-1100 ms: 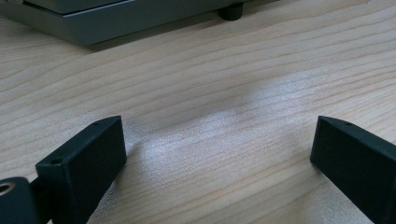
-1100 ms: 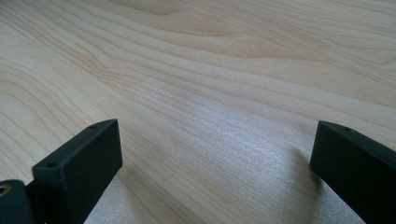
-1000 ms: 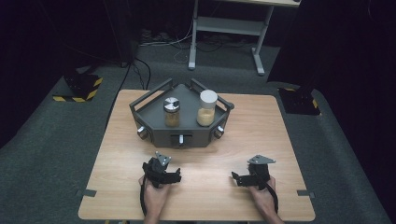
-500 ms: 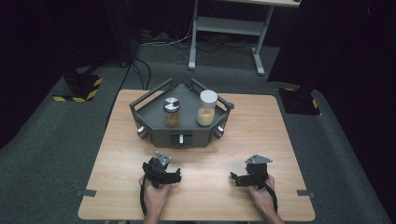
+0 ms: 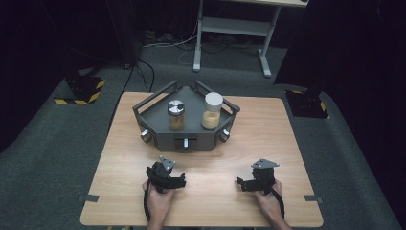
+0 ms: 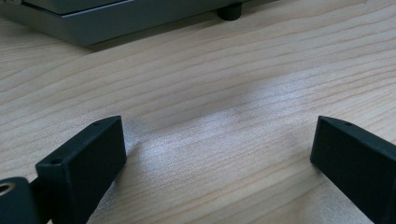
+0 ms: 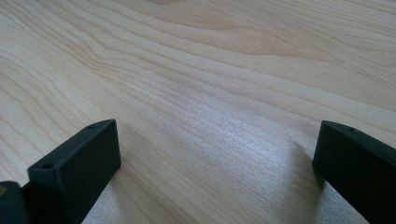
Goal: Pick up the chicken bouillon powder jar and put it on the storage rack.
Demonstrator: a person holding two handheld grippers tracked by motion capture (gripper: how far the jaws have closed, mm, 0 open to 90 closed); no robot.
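Note:
On the wooden table [image 5: 268,143] a grey angular tray [image 5: 155,115] stands at the back middle. Inside it are two jars of tan powder: a short one with a metal lid [image 5: 176,114] at the left and a taller one with a white lid [image 5: 212,110] at the right. My left gripper [image 5: 168,178] rests on the table in front of the tray, held by a hand; its jaws stand wide apart over bare wood [image 6: 219,154]. My right gripper [image 5: 250,182] rests at the front right, also open with nothing between its fingers [image 7: 74,168].
The tray's grey edge and a black foot [image 6: 229,10] sit just ahead of the left gripper. A metal desk frame [image 5: 234,28] stands on the carpet beyond the table. Yellow-black striped blocks [image 5: 84,88] lie on the floor at both sides.

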